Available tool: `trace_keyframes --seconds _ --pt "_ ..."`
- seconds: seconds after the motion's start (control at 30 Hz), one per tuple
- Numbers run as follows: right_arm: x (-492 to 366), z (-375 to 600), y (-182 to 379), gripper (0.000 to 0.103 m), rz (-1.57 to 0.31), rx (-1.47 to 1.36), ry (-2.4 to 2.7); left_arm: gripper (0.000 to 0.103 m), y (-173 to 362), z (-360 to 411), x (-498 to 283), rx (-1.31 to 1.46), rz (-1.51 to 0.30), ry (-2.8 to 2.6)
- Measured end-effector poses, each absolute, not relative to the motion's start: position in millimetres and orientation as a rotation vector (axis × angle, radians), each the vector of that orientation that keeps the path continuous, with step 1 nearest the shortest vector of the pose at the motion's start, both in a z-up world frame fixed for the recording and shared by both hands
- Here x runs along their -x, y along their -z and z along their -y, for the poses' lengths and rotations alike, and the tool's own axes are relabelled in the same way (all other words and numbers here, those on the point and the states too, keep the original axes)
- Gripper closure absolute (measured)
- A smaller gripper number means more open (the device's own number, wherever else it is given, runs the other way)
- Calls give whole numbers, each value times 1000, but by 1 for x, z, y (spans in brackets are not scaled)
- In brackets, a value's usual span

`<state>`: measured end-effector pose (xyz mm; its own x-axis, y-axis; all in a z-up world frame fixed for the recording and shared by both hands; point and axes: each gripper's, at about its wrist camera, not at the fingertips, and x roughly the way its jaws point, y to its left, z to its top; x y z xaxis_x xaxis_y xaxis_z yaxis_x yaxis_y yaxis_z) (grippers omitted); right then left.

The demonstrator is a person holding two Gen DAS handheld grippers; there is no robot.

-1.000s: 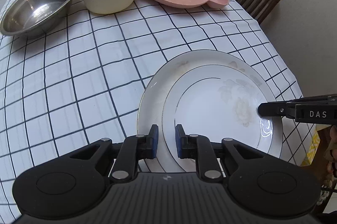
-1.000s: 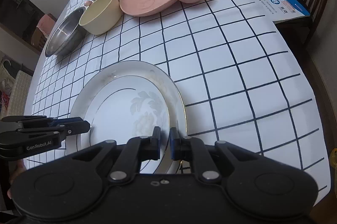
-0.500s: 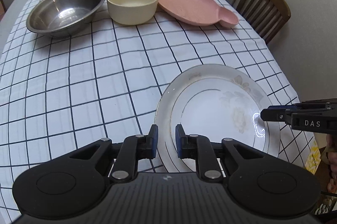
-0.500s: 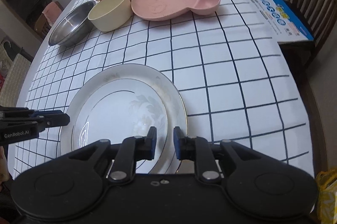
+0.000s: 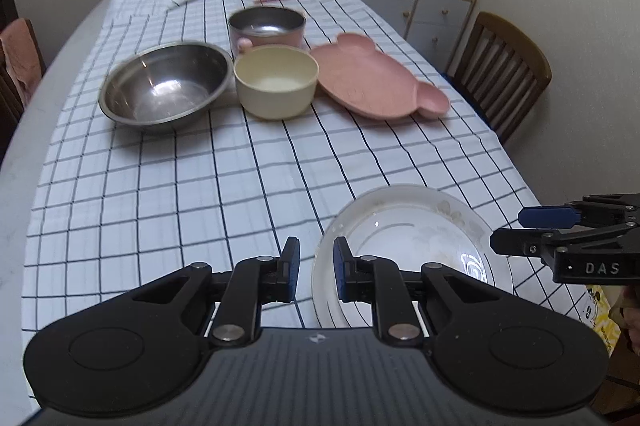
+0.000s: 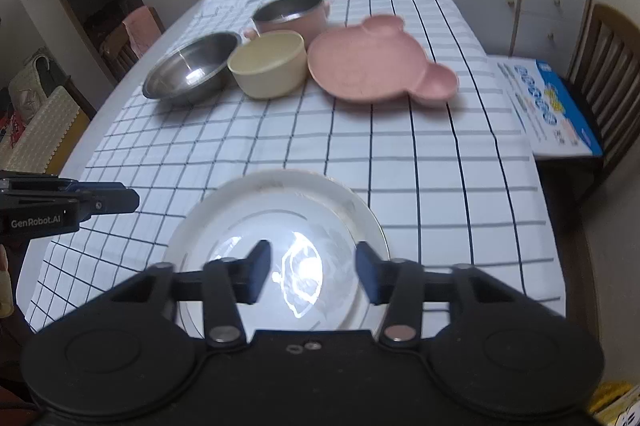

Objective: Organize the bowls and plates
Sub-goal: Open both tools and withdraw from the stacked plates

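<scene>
Two stacked plates (image 6: 280, 222), right tool (image 6: 312, 276) opening, empty

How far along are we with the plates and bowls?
Done: the white plates sit stacked near the table edge. In hand: nothing; the right tongs are opening above that stack, and the left tongs are empty too. Left: the steel bowl, cream bowl, pink pot and pink bear plate stand separate.

Soft light, plate (image 6: 240, 226) glare, blur
</scene>
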<state>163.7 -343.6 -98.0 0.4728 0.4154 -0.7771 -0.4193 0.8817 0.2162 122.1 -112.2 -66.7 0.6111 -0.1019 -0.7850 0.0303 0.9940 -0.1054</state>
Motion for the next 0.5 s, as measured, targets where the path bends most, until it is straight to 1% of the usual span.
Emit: trace_keyframes --seconds 0.07,0.13,0.17,0.2,0.23,0.3,0.33,0.43,0.5 --pt "-161 339 89 45 -917 15 -527 85 60 109 -120 87 -891 69" --pt "-158 333 81 41 -889 25 -539 81 54 106 -117 88 -868 64" --pt "-158 330 77 39 -875 27 -545 74 51 104 -115 87 -852 60" --pt "-156 327 73 38 -861 31 -553 63 48 103 -113 85 -836 58" --pt "-156 324 70 36 -851 35 -558 48 46 101 -112 86 -824 56" --pt "-156 317 65 29 -829 34 -559 38 41 95 -110 91 -793 50" --pt "-156 314 62 24 -819 30 -557 38 39 92 -109 92 -781 49" --pt "-156 302 56 18 -796 16 -547 37 35 81 -110 84 -765 49" --pt "-156 292 53 13 -785 10 -533 32 34 74 -111 78 -753 44"
